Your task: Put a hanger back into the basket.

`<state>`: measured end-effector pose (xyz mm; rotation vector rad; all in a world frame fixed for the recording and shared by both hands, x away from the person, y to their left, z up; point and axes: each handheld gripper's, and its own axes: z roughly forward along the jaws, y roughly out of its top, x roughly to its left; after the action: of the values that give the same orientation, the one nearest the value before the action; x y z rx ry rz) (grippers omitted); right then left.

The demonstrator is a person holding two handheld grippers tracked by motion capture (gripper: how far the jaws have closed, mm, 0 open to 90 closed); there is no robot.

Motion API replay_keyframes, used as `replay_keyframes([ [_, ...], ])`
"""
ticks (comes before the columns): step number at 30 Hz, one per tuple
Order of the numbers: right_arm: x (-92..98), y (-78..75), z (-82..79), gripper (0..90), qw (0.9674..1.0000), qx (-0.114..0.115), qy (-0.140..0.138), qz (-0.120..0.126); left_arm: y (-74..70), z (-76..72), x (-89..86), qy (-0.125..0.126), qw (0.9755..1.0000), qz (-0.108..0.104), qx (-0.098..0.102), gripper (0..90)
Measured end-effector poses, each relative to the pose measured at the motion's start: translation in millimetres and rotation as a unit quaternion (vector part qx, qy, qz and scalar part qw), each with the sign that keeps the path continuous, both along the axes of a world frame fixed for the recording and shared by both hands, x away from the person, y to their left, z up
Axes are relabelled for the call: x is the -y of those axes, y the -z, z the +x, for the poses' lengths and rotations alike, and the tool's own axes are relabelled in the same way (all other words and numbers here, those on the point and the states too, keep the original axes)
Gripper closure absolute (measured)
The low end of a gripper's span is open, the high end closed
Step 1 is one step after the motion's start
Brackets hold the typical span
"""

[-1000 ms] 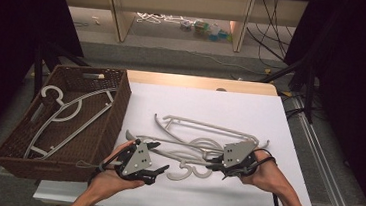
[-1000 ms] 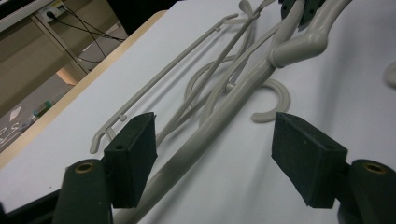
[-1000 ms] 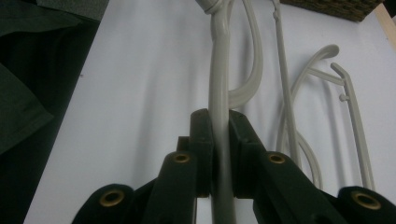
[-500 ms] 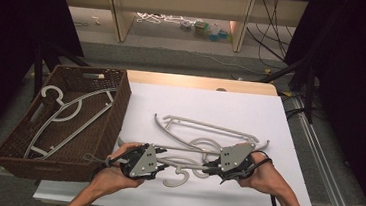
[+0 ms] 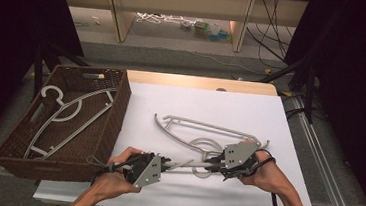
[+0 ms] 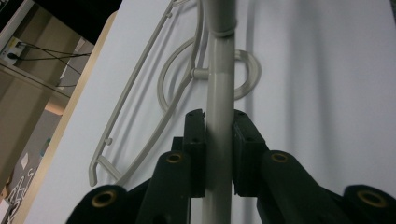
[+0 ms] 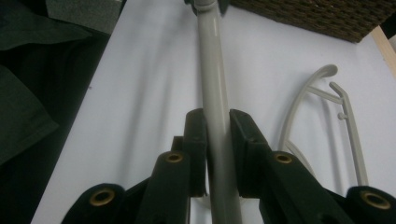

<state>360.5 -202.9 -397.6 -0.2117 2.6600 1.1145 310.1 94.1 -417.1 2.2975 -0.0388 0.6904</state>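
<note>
hanger: grey plastic coat hanger (image 5: 201, 160) near the front edge of the white worktop (image 5: 210, 110), held at both ends of its straight bar; a second hanger (image 5: 204, 127) lies just behind it, hooks overlapping
left tongs (image 5: 165, 162): jaws have just been closing; now clamped on the bar (image 6: 218, 116), pads tight on both sides
right tongs (image 5: 215, 165): gripping the same bar (image 7: 215, 121) from the other end; jaws have just eased a touch, bar still between the pads
handling: my read, light and stiff but smooth round plastic, so it can roll or slip in the pads; thin hook and side arms may snag the other hanger; grip the straight bar, not the hook
destination: likely the brown wicker basket (image 5: 115, 112) at left, one hanger (image 5: 64, 115) already inside
labels: no brand or writing readable
</note>
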Motion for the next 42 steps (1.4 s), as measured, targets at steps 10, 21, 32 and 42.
replay_keyframes([
  [10,6.9,-4.6,5.5,48.0,0.9924,-0.022,0.112,0.046,-14.9,2.6,-10.1,-0.053,0.9966,-0.042,-0.046,79.5],
  [21,20.5,-11.7,6.6,17.2,0.9508,-0.019,0.262,0.164,-15.5,16.6,-34.2,-0.128,0.9753,-0.118,-0.136,79.4],
  [32,34.7,-0.2,-8.3,16.8,0.9222,-0.009,0.322,0.214,-28.3,10.5,-62.0,-0.167,0.9453,-0.201,-0.195,79.4],
  [42,41.2,10.0,-13.2,16.4,0.9145,-0.025,0.338,0.22,-36.5,6.6,-80.9,-0.179,0.9105,-0.27,-0.257,79.5],
])
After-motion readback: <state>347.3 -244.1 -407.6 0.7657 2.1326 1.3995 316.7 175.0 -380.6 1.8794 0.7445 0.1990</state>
